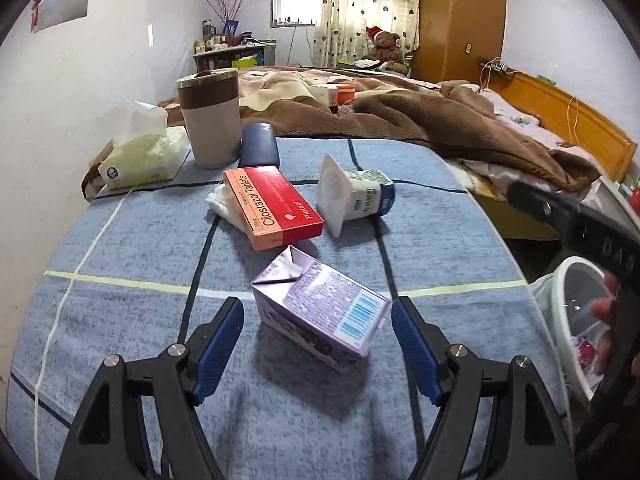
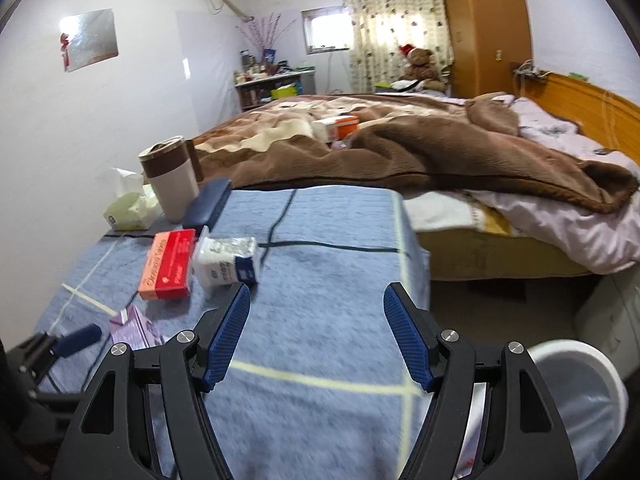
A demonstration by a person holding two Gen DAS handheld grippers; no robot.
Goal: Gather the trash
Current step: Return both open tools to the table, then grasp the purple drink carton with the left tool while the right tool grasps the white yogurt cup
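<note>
A purple drink carton (image 1: 324, 320) lies on its side on the blue checked cloth (image 1: 140, 320). My left gripper (image 1: 318, 305) is open around it, one blue pad on each side, neither touching. Beyond it lie a red tablet box (image 1: 276, 204), a crumpled white tissue (image 1: 222, 204) and a tipped yogurt cup (image 1: 356, 196). My right gripper (image 2: 318, 292) hangs open over bare cloth with nothing between its fingers. The yogurt cup (image 2: 228, 260) sits just beyond its left fingertip, with the red box (image 2: 170, 264) and the carton (image 2: 132, 326) further left.
A bin lined with a white bag (image 1: 576, 312) (image 2: 576, 380) stands off the cloth's right edge, a hand (image 1: 604, 320) beside it. At the back left are a tumbler (image 1: 210, 116), a dark blue case (image 1: 260, 146) and a tissue pack (image 1: 140, 156). A bed with a brown blanket (image 2: 440, 148) lies beyond.
</note>
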